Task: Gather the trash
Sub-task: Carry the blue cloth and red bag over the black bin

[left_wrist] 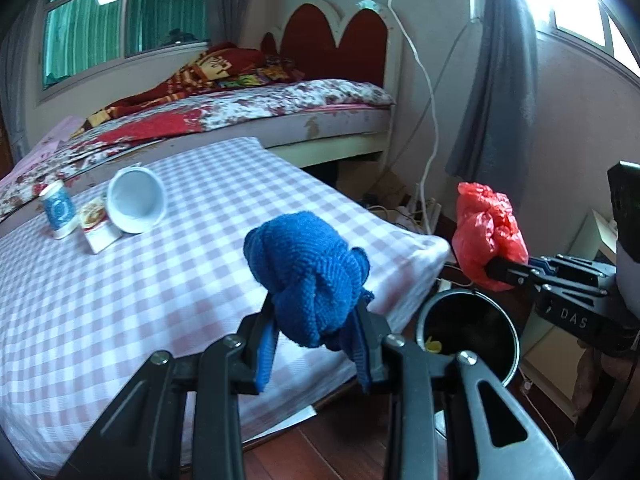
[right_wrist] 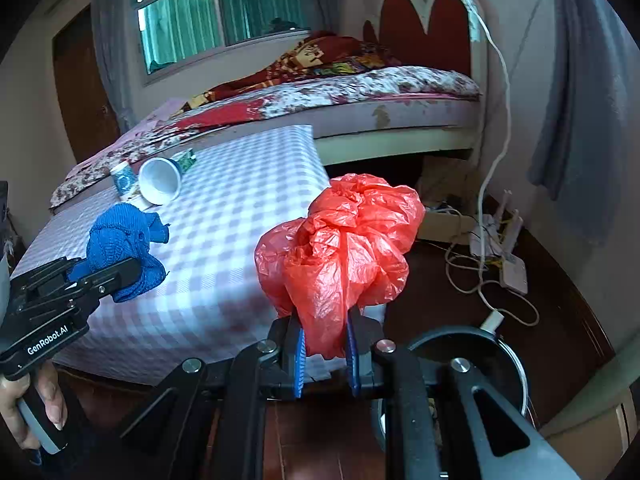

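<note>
My left gripper (left_wrist: 316,320) is shut on a balled blue knit cloth (left_wrist: 308,268) and holds it above the near edge of the checked table (left_wrist: 160,300). It also shows in the right wrist view (right_wrist: 120,276), with the blue cloth (right_wrist: 124,248). My right gripper (right_wrist: 324,344) is shut on a crumpled red plastic bag (right_wrist: 340,248), held off the table's right edge. In the left wrist view the red bag (left_wrist: 488,232) hangs above and just behind the black round bin (left_wrist: 468,332). The bin's rim (right_wrist: 460,336) lies under my right gripper.
On the table's far left lie a tipped white cup (left_wrist: 136,200), a blue-and-white cup (left_wrist: 58,208) and a small packet (left_wrist: 96,220). A bed (left_wrist: 240,108) stands behind. Cables and a white router (right_wrist: 504,256) lie on the wooden floor at right.
</note>
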Tool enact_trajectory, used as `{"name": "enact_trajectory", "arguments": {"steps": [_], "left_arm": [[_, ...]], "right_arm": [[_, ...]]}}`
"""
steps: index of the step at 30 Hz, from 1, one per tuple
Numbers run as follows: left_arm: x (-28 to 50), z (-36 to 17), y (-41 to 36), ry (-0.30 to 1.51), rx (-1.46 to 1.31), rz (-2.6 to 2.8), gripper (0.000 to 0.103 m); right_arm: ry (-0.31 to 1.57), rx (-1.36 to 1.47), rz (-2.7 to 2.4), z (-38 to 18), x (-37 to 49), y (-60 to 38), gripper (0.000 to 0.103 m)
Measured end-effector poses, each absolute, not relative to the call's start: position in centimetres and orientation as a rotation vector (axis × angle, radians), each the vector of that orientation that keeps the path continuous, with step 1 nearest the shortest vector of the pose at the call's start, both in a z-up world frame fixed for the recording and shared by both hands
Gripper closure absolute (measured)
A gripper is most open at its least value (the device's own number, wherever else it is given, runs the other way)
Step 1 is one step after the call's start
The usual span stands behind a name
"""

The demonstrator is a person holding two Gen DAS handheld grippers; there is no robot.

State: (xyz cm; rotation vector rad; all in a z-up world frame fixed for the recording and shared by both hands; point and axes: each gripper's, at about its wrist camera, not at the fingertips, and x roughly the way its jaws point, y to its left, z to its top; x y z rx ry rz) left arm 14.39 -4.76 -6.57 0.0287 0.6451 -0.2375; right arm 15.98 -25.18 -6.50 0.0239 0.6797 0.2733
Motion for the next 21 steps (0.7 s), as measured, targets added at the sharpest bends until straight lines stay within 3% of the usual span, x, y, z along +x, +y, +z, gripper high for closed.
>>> {"name": "enact_trajectory", "arguments": {"steps": [21], "left_arm": [[13.9, -9.0, -15.5, 0.688, 0.099, -0.472, 0.07]], "right_arm": [[0.726, 0.037, 0.095, -8.9, 12.2, -34.4, 0.086]]}}
